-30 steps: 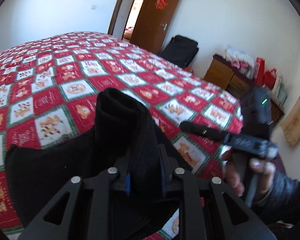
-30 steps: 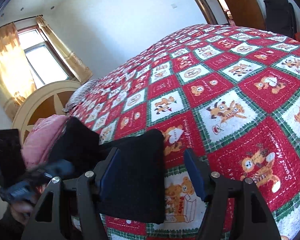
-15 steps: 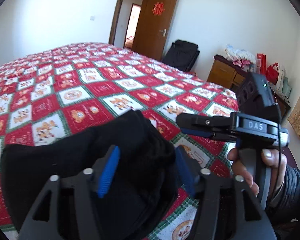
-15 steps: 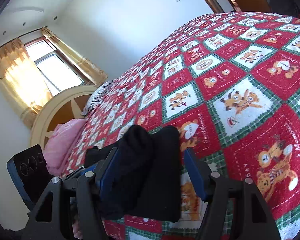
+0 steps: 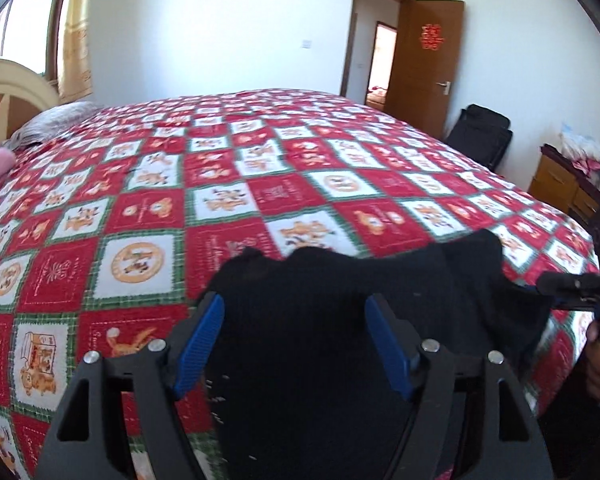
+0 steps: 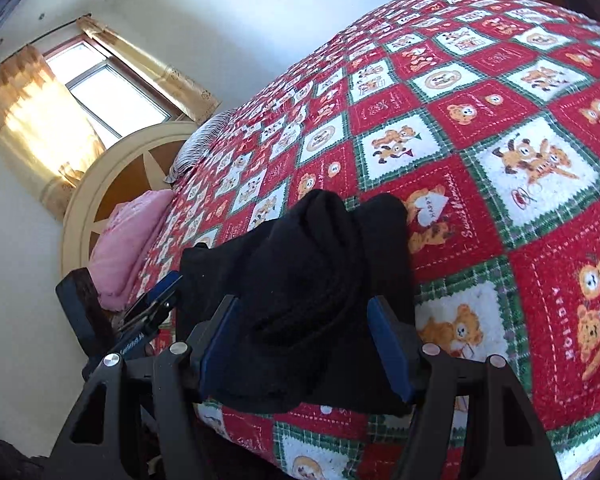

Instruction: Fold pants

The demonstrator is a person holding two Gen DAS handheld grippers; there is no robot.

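Pants (image 5: 340,320), black and bunched on the quilt (image 5: 140,208), lie between the opening left claw (image 5: 296,344).

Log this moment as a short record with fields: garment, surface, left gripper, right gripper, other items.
garment: black knitted pants, bundled in a folded heap at the bed's near edge
surface: red, white and green patchwork bedspread with bear prints
left gripper: jaws opening, blue pads clear of the cloth lying between them
right gripper: jaws apart, the pants' rolled end between the pads, grip not evident
other items: pink folded blanket by the cream headboard
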